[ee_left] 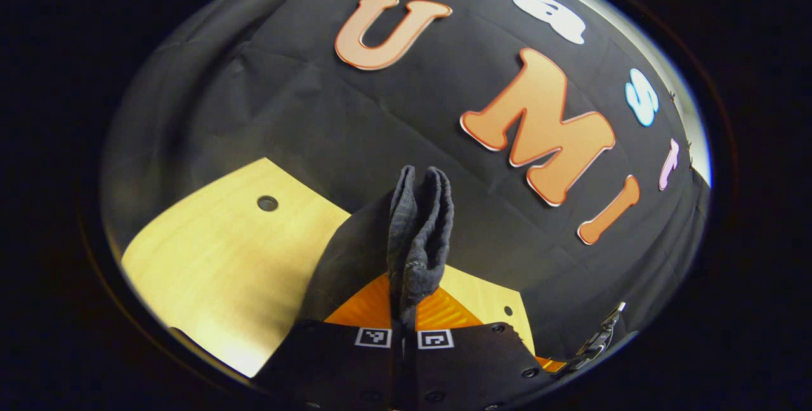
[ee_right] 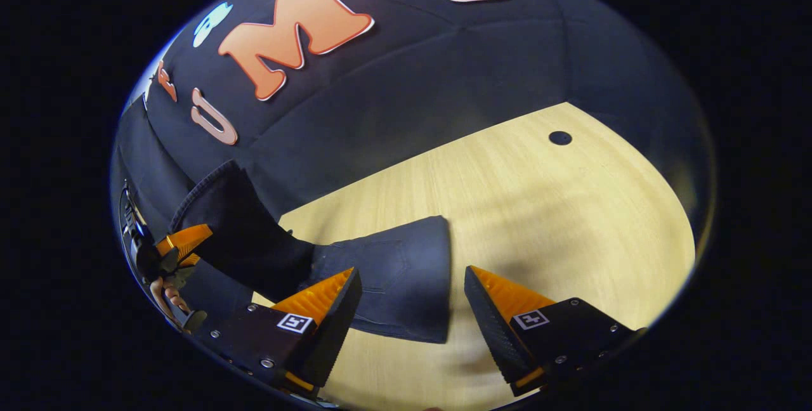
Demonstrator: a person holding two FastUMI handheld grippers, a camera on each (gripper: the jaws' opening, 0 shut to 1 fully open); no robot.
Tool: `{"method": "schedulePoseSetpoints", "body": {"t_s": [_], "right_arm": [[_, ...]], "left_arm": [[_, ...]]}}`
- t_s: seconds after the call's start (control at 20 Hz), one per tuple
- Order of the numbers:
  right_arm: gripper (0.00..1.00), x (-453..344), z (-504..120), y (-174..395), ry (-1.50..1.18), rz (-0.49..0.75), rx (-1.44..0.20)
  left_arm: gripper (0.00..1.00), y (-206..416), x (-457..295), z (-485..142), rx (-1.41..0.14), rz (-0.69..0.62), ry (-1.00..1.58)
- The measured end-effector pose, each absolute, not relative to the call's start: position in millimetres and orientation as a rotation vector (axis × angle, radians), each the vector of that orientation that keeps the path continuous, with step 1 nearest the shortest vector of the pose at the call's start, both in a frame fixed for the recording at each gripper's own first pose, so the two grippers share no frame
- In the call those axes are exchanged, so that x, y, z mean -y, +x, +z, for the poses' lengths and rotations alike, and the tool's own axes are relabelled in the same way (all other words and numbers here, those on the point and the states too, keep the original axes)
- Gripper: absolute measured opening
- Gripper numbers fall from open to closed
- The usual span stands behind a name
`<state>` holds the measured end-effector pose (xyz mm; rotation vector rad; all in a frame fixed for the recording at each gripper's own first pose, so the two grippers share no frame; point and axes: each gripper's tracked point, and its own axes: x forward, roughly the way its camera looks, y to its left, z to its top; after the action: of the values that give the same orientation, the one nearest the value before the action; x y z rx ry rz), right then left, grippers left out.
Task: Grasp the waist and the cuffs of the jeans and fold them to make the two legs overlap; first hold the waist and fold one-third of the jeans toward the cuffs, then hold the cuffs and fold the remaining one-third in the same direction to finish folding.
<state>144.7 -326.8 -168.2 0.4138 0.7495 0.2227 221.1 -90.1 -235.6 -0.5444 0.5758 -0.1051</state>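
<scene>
Dark denim jeans (ee_right: 393, 281) lie partly on the wooden table (ee_right: 520, 208), their flat end between and just beyond my right gripper's fingers. My right gripper (ee_right: 409, 313) stands open just above that end, touching nothing. To its left the jeans rise off the table as a dark hanging fold (ee_right: 235, 233) up to my left gripper (ee_right: 181, 243), held by a hand (ee_right: 166, 300). In the left gripper view, my left gripper (ee_left: 404, 328) is shut on a doubled edge of the jeans (ee_left: 419, 233), which sticks up between its fingers. I cannot tell which end it is.
The table (ee_left: 216, 259) has a small round hole (ee_left: 267, 203), also visible as a hole (ee_right: 559, 138) at the far right in the right gripper view. The booth's black cloth wall stands right behind the table. The right gripper (ee_left: 599, 338) shows at the lower right edge.
</scene>
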Motion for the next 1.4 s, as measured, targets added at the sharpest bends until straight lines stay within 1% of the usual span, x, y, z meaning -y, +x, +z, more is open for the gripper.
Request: {"method": "schedulePoseSetpoints", "body": {"t_s": [0.1, 0.35, 0.5, 0.8, 0.9, 1.0, 1.1, 1.15, 1.2, 1.35, 1.4], "right_arm": [[0.99, 342.3, -167.6, 143.8, 0.424, 0.212, -0.744], [0.99, 380.0, -171.7, 140.5, 0.446, 0.168, -0.737], [0.99, 401.2, -177.6, 134.3, 0.453, 0.140, -0.743], [0.99, 427.3, -192.1, 124.5, 0.467, 0.096, -0.772], [0.99, 433.7, -195.0, 120.8, 0.481, 0.086, -0.770], [0.99, 436.3, -197.2, 118.4, 0.556, 0.071, -0.783], [0.99, 443.3, -209.7, 117.0, 0.531, 0.034, -0.790], [0.99, 446.8, -212.8, 112.2, 0.512, 0.027, -0.796], [0.99, 446.9, -213.1, 111.2, 0.508, 0.030, -0.803], [0.98, 441.8, -207.7, 111.8, 0.526, 0.036, -0.800], [0.98, 441.9, -205.6, 112.6, 0.519, 0.035, -0.796]], "left_arm": [[0.01, 219.1, 122.7, -246.3, -0.614, -0.138, -0.526], [0.01, 214.1, 214.4, -299.3, -0.735, -0.219, -0.458], [0.01, 200.1, 249.6, -337.7, -0.815, -0.235, -0.370], [0.01, 180.3, 277.6, -398.3, -0.936, -0.193, -0.281], [0.01, 176.6, 280.7, -413.6, -0.965, -0.180, -0.274], [0.01, 172.3, 281.9, -424.1, -0.992, -0.176, -0.268], [0.02, 173.5, 286.0, -430.9, -1.013, -0.180, -0.276], [0.08, 169.9, 289.6, -434.1, -1.028, -0.193, -0.286], [0.08, 164.1, 294.9, -434.3, -1.043, -0.218, -0.312], [0.77, 152.1, 325.6, -425.2, -1.066, -0.298, -0.401], [1.00, 148.4, 325.5, -422.7, -1.066, -0.311, -0.381]]}}
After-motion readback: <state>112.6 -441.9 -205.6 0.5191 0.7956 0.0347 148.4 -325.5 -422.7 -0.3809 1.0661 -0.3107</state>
